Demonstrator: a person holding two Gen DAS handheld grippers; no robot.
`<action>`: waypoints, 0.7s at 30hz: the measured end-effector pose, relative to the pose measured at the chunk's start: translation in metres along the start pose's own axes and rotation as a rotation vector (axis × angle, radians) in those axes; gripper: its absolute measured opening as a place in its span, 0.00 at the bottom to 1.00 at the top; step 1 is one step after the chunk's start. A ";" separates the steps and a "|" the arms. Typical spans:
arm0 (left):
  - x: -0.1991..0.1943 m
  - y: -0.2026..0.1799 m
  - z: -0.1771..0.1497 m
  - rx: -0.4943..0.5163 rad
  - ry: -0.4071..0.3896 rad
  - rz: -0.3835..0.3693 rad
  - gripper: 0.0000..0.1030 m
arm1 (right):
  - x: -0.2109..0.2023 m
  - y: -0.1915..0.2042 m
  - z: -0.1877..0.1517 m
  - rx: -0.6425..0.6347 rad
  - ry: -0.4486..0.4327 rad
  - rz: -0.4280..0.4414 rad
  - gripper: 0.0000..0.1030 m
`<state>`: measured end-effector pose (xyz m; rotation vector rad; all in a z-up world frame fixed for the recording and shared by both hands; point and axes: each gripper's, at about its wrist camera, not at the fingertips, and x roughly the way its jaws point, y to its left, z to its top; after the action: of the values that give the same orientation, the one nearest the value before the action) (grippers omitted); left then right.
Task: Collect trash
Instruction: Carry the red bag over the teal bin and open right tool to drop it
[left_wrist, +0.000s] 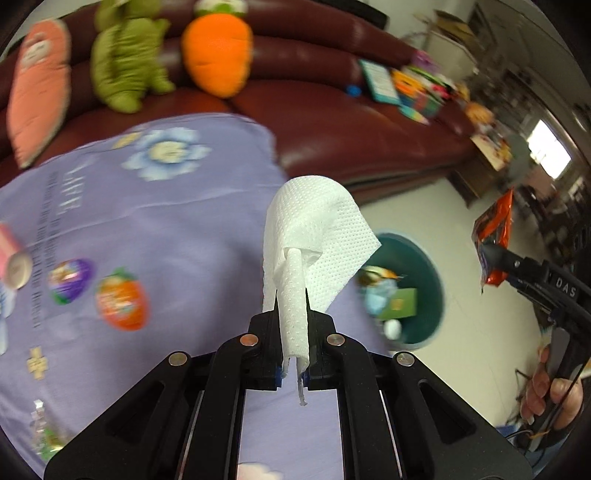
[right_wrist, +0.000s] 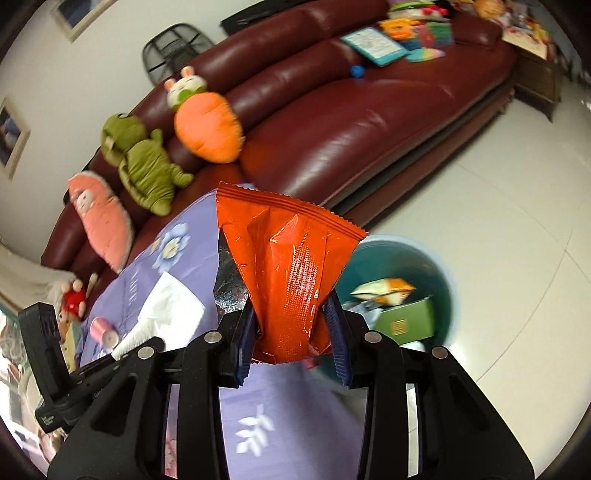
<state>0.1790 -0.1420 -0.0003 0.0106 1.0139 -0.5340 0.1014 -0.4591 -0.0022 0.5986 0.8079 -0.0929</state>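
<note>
My left gripper (left_wrist: 291, 299) is shut on a white paper towel (left_wrist: 314, 236), which droops over its fingertips above the purple tablecloth (left_wrist: 166, 229). My right gripper (right_wrist: 291, 314) is shut on an orange snack bag (right_wrist: 288, 258) with a foil lining. The same orange bag (left_wrist: 495, 243) and right gripper (left_wrist: 493, 254) show at the right of the left wrist view. A teal trash bin (left_wrist: 428, 266) stands on the floor just beyond the table edge, with wrappers and a green box inside; it also appears as the bin (right_wrist: 439, 266) right of the bag.
A dark red sofa (right_wrist: 332, 122) with plush toys (right_wrist: 207, 125) runs behind the table. On the cloth lie an orange packet (left_wrist: 122, 299), a purple packet (left_wrist: 70, 280) and a pink cup (right_wrist: 103, 330). White tiled floor (right_wrist: 498, 184) lies to the right.
</note>
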 end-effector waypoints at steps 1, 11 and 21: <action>0.006 -0.009 0.001 0.009 0.006 -0.009 0.07 | 0.002 -0.008 0.002 0.009 0.002 -0.006 0.34; 0.072 -0.070 0.009 0.078 0.103 -0.039 0.07 | 0.042 -0.063 -0.002 0.067 0.077 -0.042 0.36; 0.114 -0.094 0.011 0.113 0.173 -0.027 0.07 | 0.063 -0.090 -0.009 0.089 0.117 -0.051 0.57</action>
<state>0.1948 -0.2742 -0.0645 0.1453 1.1522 -0.6224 0.1121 -0.5198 -0.0935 0.6727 0.9367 -0.1420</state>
